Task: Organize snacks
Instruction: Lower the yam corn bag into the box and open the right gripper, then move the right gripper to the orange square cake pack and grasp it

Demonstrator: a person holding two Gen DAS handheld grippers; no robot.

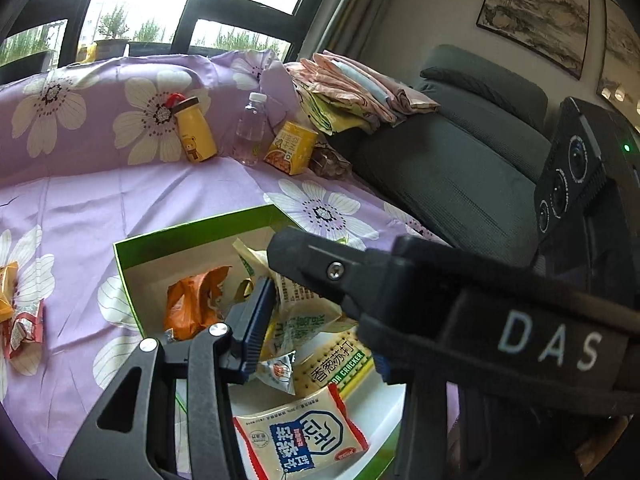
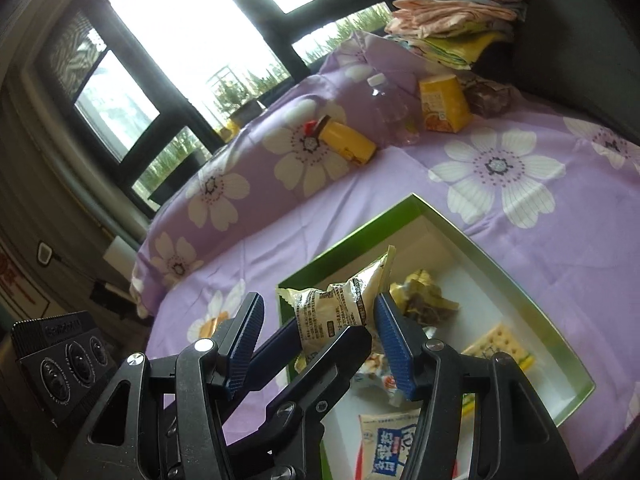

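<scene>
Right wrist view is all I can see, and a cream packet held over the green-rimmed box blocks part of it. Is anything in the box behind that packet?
Observer: Yes. The left wrist view shows a crumpled orange packet lying inside the box, towards its far left corner.
Operator: Are any snacks still outside the box?
Observer: At least one. A red-and-white packet lies on the floral cloth, well to the left of the box, with an orange wrapper beside it.
</scene>
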